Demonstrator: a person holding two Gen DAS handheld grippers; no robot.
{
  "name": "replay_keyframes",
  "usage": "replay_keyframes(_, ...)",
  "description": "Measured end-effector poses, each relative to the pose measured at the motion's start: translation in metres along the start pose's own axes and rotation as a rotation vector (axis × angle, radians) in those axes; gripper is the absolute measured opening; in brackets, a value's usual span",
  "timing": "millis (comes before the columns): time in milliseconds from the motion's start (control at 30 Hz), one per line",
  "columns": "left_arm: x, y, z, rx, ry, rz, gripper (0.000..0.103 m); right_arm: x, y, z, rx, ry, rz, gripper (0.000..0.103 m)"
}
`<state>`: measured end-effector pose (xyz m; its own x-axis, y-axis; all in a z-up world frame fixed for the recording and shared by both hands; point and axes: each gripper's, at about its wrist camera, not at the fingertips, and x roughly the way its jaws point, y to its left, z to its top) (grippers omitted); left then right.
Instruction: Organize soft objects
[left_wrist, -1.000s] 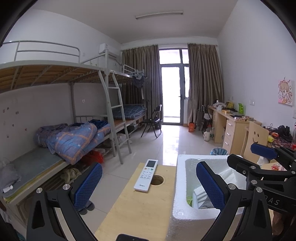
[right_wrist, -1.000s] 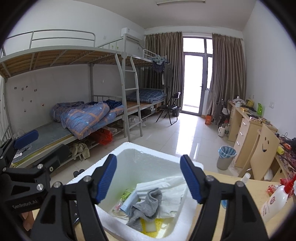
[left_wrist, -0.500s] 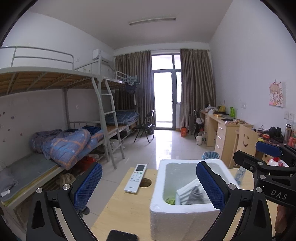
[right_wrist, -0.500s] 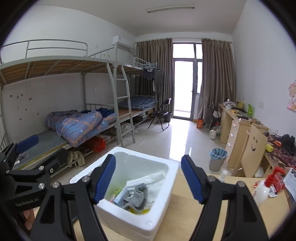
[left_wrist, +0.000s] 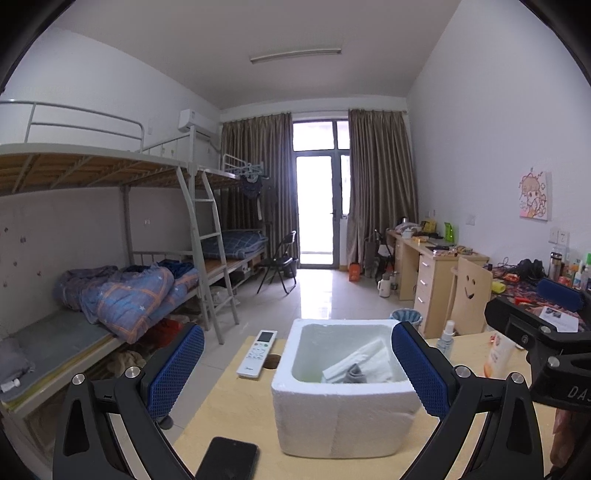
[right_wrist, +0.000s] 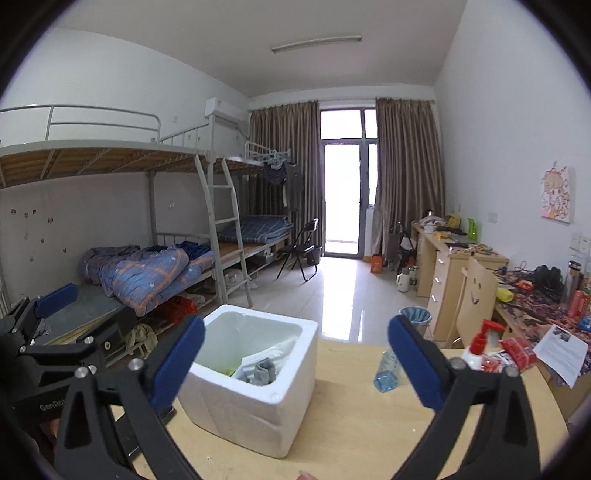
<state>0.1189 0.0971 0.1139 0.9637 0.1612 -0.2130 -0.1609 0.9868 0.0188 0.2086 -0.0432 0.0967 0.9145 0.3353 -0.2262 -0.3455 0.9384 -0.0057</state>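
Two hand-held grippers face a white foam box (left_wrist: 343, 398) on a wooden table (right_wrist: 362, 417). The right gripper (right_wrist: 295, 363) has nothing between its pads, and its jaws are opening toward their widest. The left gripper (left_wrist: 297, 367) also stands wide and empty, framing the box from the near side. The soft objects already lie inside the box: a grey sock-like cloth (right_wrist: 264, 371) resting against white folded material (left_wrist: 364, 363).

Risk: the foam box looks light, so a low approach that clips its rim could shove or tip it toward the remote control (left_wrist: 257, 353), the phone (left_wrist: 227, 459) or the spray bottle (right_wrist: 386, 367) beside it.

Hidden: the near wall of the box conceals most of its floor; a greenish item there cannot be identified. Whether further soft objects remain on the table is outside both views.
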Motion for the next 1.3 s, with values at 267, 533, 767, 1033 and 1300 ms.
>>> replay_keyframes(267,-0.034,-0.009,0.002,0.015,-0.025,-0.014,0.102,-0.032,-0.004,-0.004,0.001,-0.019,-0.02,0.103)
replay_keyframes(533,-0.064,-0.021,0.003,0.022,-0.054,-0.041,0.102,-0.06,-0.013,-0.005,0.002,-0.044,-0.019,0.103)
replay_keyframes(767,-0.088,-0.027,-0.001,0.016,-0.08,-0.042,0.102,-0.087,-0.021,-0.013,0.003,-0.078,-0.015,0.103)
replay_keyframes(1033,-0.117,-0.031,-0.013,0.02,-0.118,-0.05,0.102,-0.115,-0.023,-0.031,0.012,-0.113,-0.015,0.103)
replay_keyframes(1300,-0.15,-0.031,-0.039,0.027,-0.189,-0.009,0.102,-0.145,-0.018,-0.063,0.005,-0.173,-0.035,0.103)
